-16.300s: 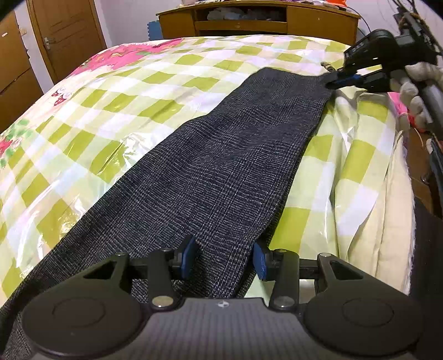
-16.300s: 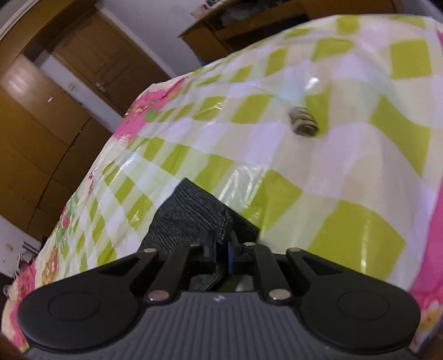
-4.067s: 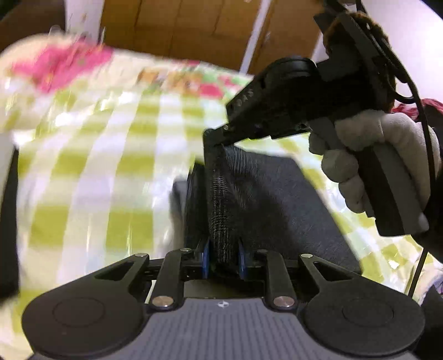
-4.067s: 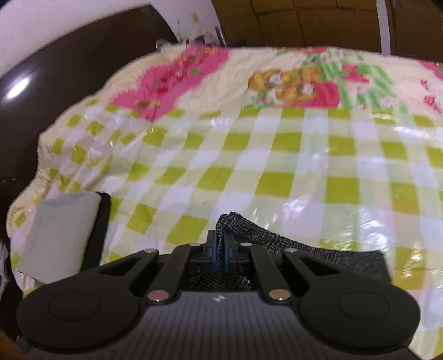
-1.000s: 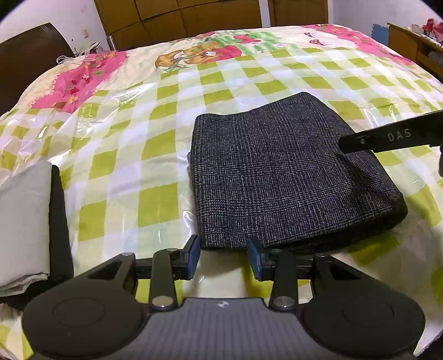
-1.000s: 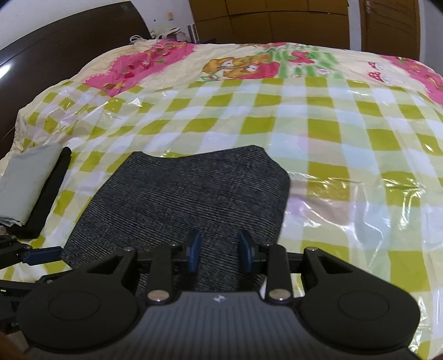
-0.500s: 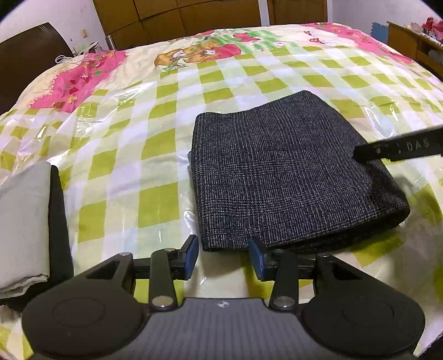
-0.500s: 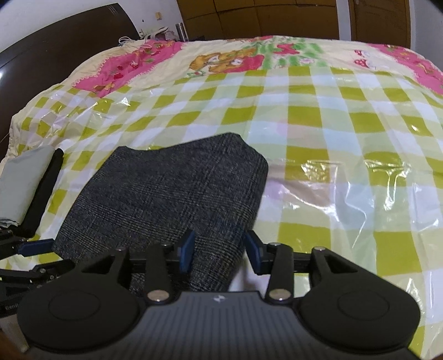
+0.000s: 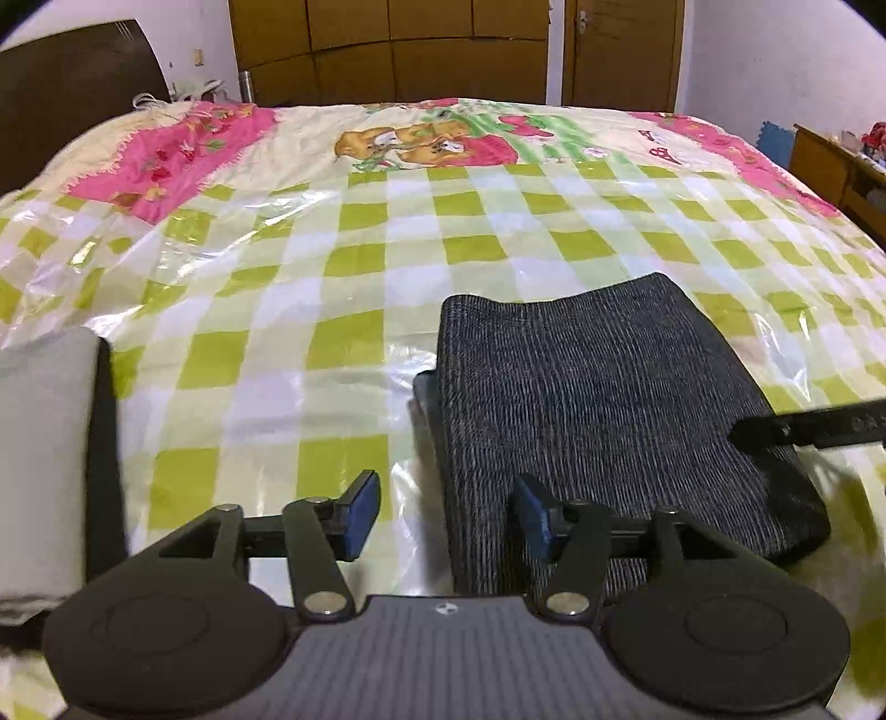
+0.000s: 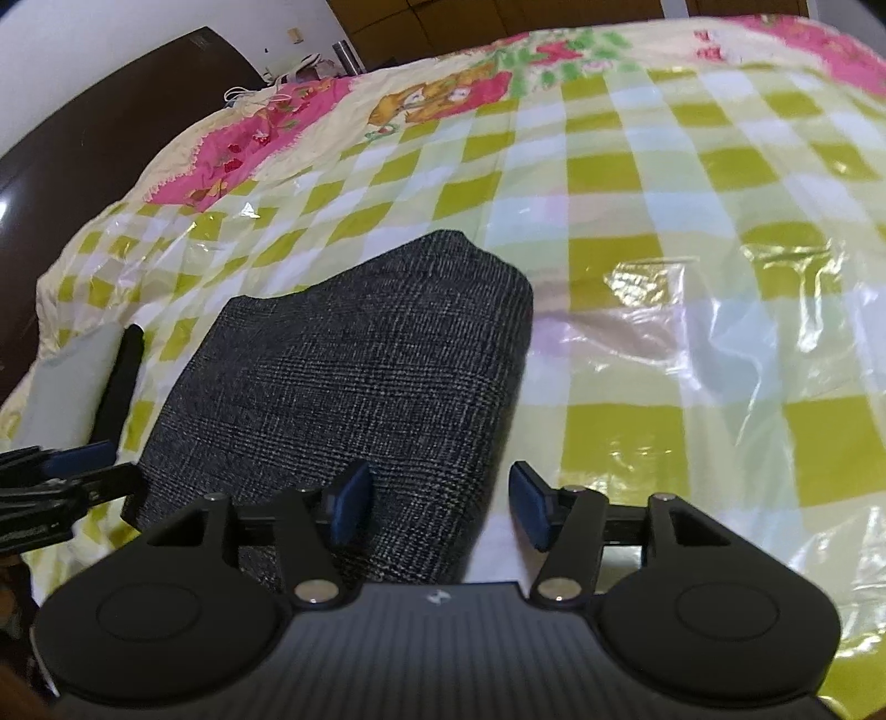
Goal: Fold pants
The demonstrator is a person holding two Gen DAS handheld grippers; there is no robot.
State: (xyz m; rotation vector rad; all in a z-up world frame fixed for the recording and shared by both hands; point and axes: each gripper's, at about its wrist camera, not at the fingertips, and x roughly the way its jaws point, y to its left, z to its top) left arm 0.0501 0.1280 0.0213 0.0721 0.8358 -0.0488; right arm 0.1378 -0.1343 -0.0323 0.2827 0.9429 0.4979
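Observation:
The dark grey checked pants (image 9: 603, 410) lie folded into a compact rectangle on the green-checked bed cover; they also show in the right wrist view (image 10: 354, 387). My left gripper (image 9: 446, 515) is open and straddles the near left corner of the fold. My right gripper (image 10: 437, 501) is open and straddles the near right corner. One fingertip (image 9: 803, 429) of the right gripper pokes in over the pants' right edge in the left wrist view. The left gripper's fingers (image 10: 72, 471) show at the far left of the right wrist view.
A folded stack of light grey and black clothes (image 9: 50, 459) lies at the left, also in the right wrist view (image 10: 88, 382). A dark headboard (image 10: 99, 105) rises behind it. Shiny plastic (image 10: 692, 343) covers the bed. Wooden wardrobes (image 9: 443, 50) stand behind.
Both grippers have moved forward and lower, so their open fingers now straddle the near corners of the folded pants. The pants have not moved.

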